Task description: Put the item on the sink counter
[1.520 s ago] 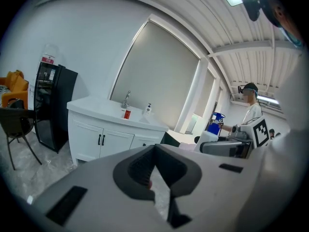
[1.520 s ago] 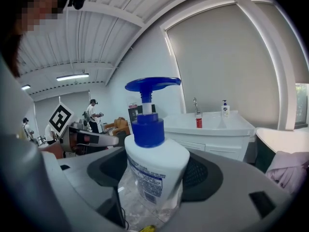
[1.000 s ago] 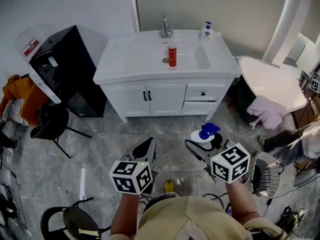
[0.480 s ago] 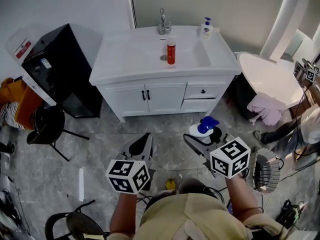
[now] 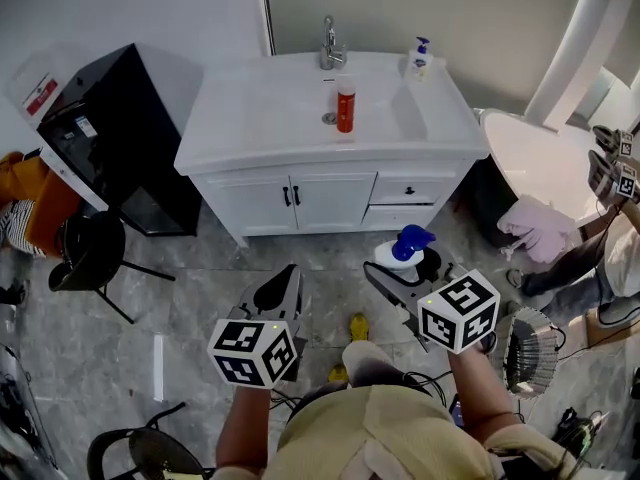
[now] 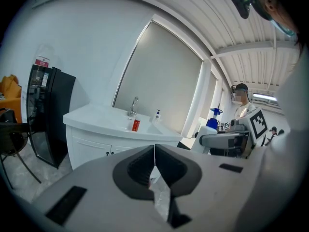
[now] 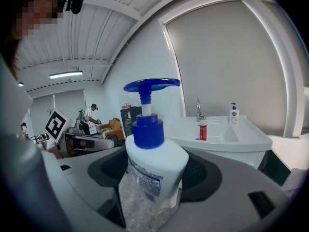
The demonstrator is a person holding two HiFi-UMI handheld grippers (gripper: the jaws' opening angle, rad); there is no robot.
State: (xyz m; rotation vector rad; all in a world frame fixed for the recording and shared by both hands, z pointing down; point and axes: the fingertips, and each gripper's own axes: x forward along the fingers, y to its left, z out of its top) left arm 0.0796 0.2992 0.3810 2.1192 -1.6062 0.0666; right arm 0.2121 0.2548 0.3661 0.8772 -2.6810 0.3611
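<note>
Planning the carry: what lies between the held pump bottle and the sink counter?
Head view: only bare floor up to the cabinet beneath the counter.

Open floor lies between you and the worktop. Its left half is bare. A red bottle stands mid-worktop at the basin, with the faucet and soap dispenser along the back. A black chair crowds the left.

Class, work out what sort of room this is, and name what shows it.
Most likely a bathroom, perhaps a mock-up: a white sink cabinet with a tap, a soap bottle on its top, and what looks like a bathtub at the right.
</note>
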